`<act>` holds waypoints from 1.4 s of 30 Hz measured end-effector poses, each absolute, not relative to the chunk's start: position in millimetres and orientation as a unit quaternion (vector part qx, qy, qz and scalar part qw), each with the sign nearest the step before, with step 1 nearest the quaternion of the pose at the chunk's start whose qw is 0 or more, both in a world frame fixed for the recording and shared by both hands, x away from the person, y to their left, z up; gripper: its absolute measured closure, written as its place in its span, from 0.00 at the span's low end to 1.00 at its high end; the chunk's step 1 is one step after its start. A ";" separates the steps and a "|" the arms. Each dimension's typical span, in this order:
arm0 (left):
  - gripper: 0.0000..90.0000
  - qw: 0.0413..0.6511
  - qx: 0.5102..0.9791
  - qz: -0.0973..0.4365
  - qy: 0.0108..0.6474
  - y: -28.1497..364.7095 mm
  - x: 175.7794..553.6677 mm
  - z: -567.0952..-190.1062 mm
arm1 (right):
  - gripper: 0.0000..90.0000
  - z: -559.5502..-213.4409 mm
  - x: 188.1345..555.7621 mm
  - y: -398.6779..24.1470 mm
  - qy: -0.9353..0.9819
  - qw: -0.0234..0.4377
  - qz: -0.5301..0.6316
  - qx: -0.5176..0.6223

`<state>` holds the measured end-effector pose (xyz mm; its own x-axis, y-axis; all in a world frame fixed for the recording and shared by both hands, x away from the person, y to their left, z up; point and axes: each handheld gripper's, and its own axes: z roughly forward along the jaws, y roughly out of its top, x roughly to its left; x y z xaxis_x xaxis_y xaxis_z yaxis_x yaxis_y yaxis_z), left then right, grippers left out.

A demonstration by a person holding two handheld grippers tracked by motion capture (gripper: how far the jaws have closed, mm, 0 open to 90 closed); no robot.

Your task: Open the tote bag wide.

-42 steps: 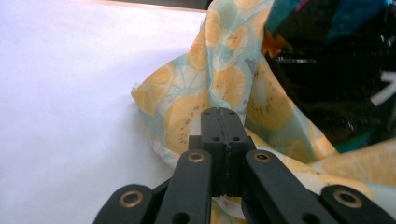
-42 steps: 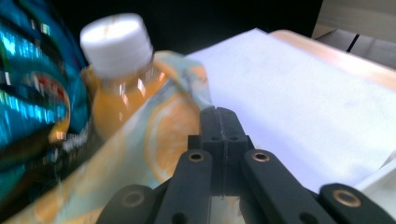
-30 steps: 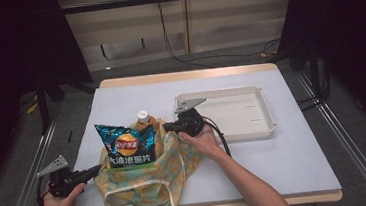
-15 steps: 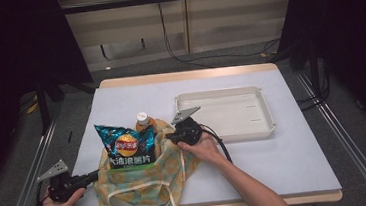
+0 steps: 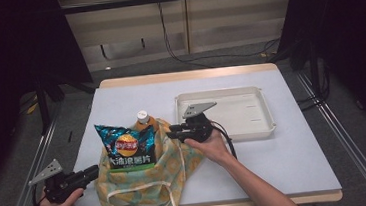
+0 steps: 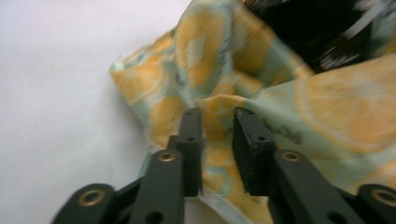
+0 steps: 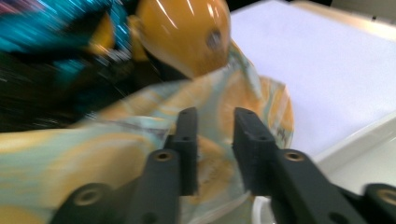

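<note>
A cloth bag [image 5: 143,187] printed with orange slices lies open at the table's front left. In it stand a blue chips bag [image 5: 124,145] and an orange bottle [image 5: 144,120] with a white cap. My left gripper [image 5: 94,172] points at the bag's left edge. Its jaws [image 6: 217,114] have just been opening, and a fold of the bag [image 6: 327,107] lies loose between them. My right gripper [image 5: 172,131] is at the bag's right rim, beside the bottle [image 7: 187,32]. Its jaws [image 7: 215,114] have also just been opening, apart over the bag's cloth [image 7: 93,135].
A white tray [image 5: 268,120] sits at the back right, just behind my right hand, and its rim [image 7: 364,140] shows in the right gripper view. The white tabletop [image 5: 286,159] stretches to the right. Cables trail from both grippers.
My right gripper has shifted a little at the bag's right rim. The left hand has stayed near the table's front left corner.
</note>
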<state>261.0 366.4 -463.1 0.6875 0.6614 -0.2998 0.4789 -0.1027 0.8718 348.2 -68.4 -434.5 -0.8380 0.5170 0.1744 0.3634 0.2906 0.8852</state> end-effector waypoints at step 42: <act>1.00 0.509 0.811 0.035 0.287 308.1 221.8 -450.3 | 0.74 -431.9 279.2 -38.6 0.835 -0.043 0.534 0.127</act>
<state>221.8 308.1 -450.3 0.8334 0.5001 -0.2354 0.4291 -0.3171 0.8458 279.2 -38.6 -431.9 -0.9640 0.1662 0.2075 0.2580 0.3966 0.8810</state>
